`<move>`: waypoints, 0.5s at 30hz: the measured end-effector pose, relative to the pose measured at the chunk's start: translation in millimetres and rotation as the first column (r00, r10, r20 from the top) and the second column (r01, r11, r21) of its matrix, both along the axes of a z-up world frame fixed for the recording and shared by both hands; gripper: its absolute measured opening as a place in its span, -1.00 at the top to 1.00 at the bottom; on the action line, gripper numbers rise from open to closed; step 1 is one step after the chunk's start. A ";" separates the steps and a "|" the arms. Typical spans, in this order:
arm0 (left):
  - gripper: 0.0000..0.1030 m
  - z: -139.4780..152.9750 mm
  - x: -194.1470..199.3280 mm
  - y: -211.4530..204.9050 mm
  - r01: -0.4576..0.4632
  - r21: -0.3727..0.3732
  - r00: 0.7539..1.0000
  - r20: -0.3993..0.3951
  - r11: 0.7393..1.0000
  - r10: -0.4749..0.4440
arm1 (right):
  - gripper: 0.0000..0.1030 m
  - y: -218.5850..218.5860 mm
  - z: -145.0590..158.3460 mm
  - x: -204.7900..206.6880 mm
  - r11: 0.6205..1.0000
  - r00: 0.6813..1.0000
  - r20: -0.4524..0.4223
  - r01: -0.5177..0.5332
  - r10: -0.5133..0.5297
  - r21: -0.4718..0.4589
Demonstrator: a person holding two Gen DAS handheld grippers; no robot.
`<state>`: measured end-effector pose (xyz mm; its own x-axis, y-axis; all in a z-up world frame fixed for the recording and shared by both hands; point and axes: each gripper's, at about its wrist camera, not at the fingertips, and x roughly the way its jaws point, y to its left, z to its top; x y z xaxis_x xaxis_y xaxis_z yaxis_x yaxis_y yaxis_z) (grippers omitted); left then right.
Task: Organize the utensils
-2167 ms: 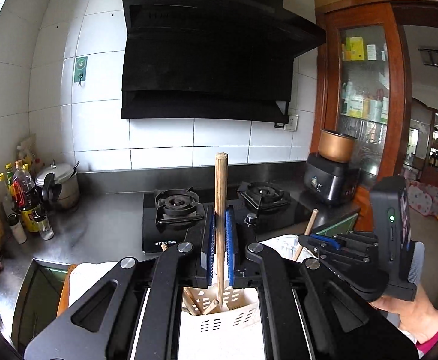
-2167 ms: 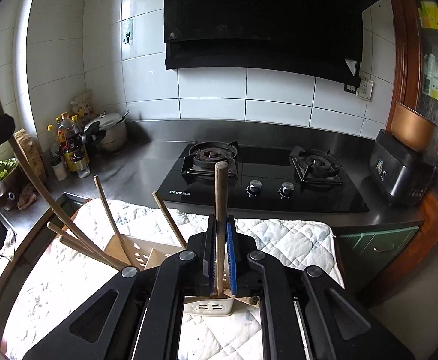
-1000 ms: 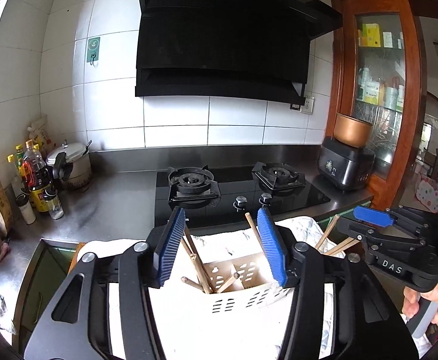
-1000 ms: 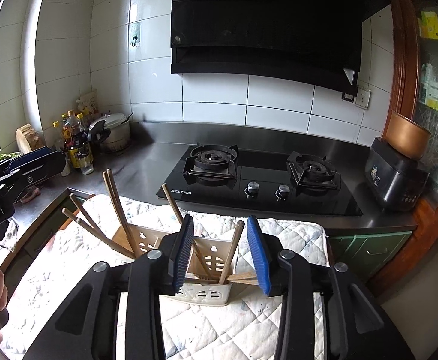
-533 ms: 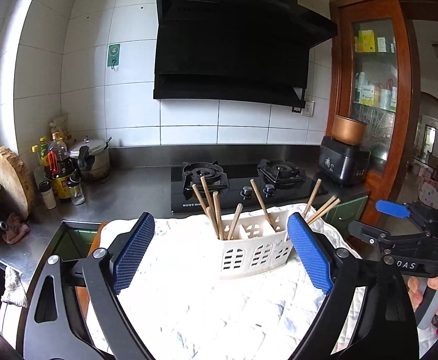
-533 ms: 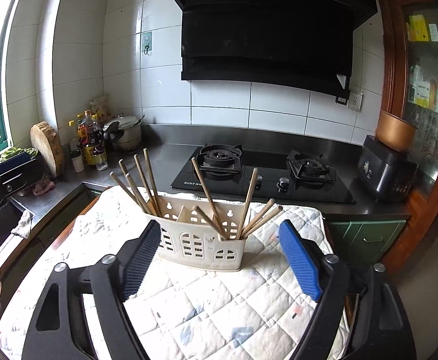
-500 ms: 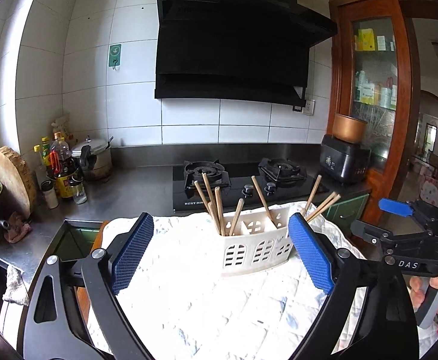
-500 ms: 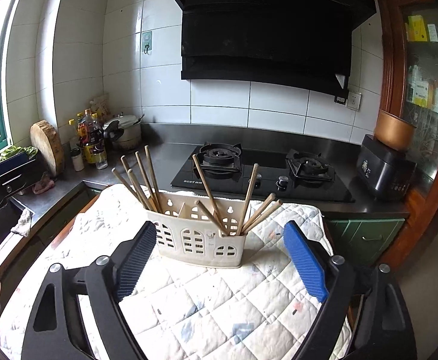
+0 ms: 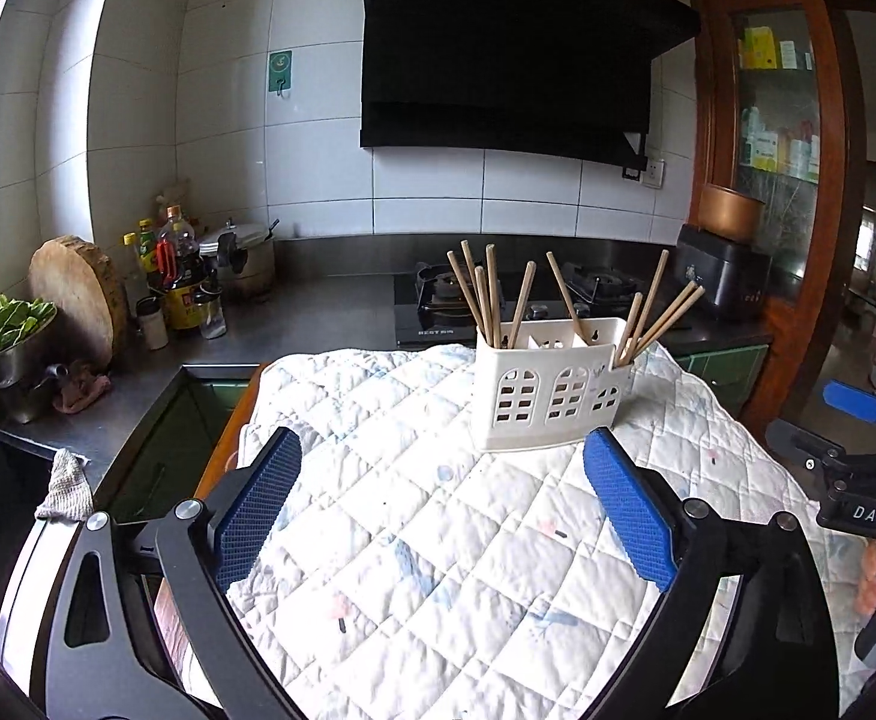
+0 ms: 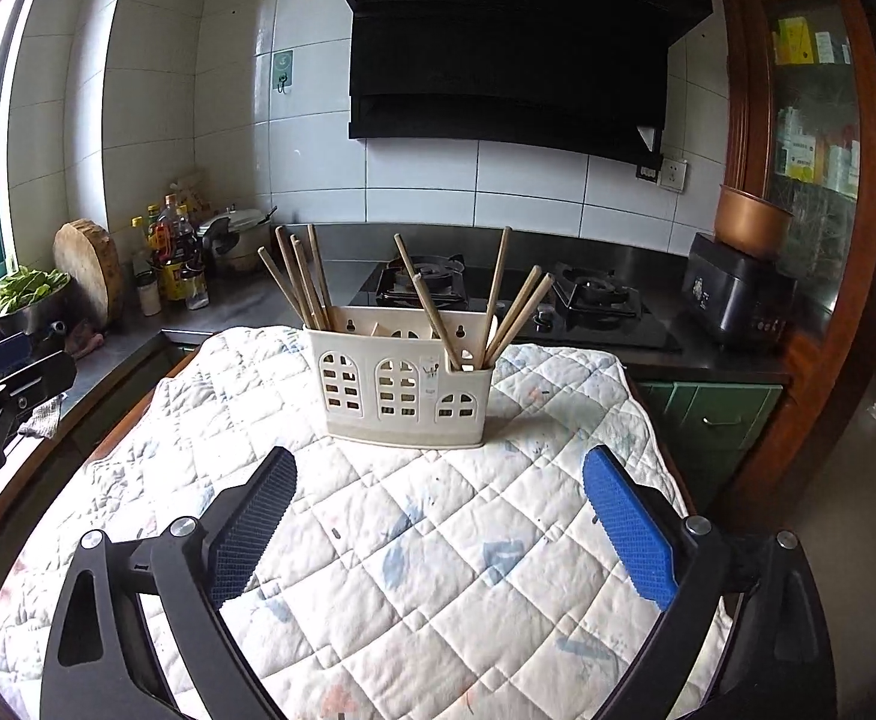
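Left wrist view: the left gripper has its blue-padded jaws spreading wide with nothing but the quilted cloth between them, and the white utensil holder stands upright on that cloth at centre right, wooden chopsticks leaning out of its compartments, with the right gripper at the right edge. Right wrist view: the right gripper is likewise opening over bare cloth, the holder with its chopsticks sits mid-frame just beyond the pads, the stove on the counter behind it, and the left gripper shows at the left edge.
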<state>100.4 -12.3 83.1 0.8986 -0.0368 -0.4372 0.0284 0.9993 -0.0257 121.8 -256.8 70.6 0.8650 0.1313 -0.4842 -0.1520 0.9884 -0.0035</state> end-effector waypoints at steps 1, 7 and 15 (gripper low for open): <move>-0.83 -2.3 -4.5 1.1 -0.003 -0.003 1.000 -0.001 1.000 0.003 | -0.81 -0.2 -2.4 -4.3 1.000 1.000 -0.003 0.003 -0.003 0.006; -0.85 -14.2 -30.3 4.3 -0.005 0.004 1.000 -0.009 1.000 0.005 | -0.84 1.7 -15.5 -31.8 0.999 1.000 0.002 0.030 -0.030 0.019; -0.86 -28.9 -53.4 7.8 -0.005 0.018 1.000 -0.025 1.000 0.006 | -0.85 6.7 -34.0 -50.7 0.999 0.999 -0.034 0.030 -0.028 0.036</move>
<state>47.0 -4.5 54.2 0.8875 -0.0237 -0.4601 0.0224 0.9997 -0.0084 71.1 -250.2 36.6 0.8522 0.1247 -0.5082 -0.1227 0.9917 0.0376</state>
